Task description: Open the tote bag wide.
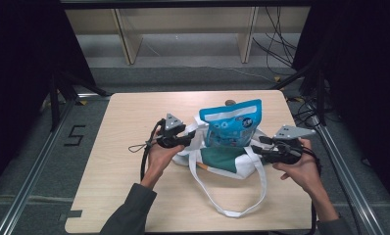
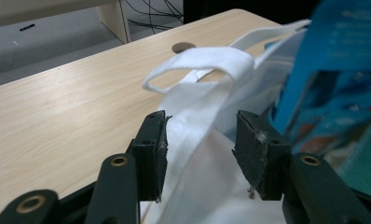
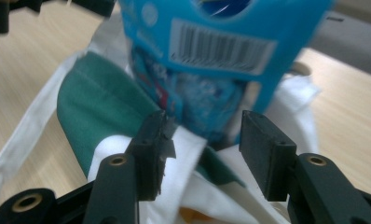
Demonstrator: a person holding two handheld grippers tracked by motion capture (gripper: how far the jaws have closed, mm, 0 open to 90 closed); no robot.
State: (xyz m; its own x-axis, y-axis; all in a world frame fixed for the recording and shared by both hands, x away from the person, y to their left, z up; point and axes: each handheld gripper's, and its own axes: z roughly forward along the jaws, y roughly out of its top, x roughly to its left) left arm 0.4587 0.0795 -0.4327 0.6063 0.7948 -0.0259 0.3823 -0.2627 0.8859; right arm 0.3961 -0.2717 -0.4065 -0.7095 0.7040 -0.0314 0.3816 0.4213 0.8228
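Observation:
A white and green tote bag [image 1: 227, 159] lies mid-table with a blue snack pouch [image 1: 231, 125] standing upright in its mouth. My left gripper [image 1: 189, 139] is at the bag's left rim. In the left gripper view its jaws [image 2: 200, 140] stand open around the white fabric [image 2: 197, 112], with the pouch [image 2: 333, 79] just to the right. My right gripper [image 1: 255, 149] is at the bag's right rim. Its jaws [image 3: 202, 135] also stand open, with a white fabric edge between them, the pouch [image 3: 221, 42] ahead and the green panel [image 3: 104, 107] to the left. One long white handle [image 1: 232, 205] loops toward the near edge.
The bag rests on a light wooden table [image 1: 134, 112] with a round cable hole [image 1: 230, 102] at its far edge. Wooden shelf legs [image 1: 129, 44] and loose cables [image 1: 276, 44] are on the floor beyond. Black frame posts flank both sides.

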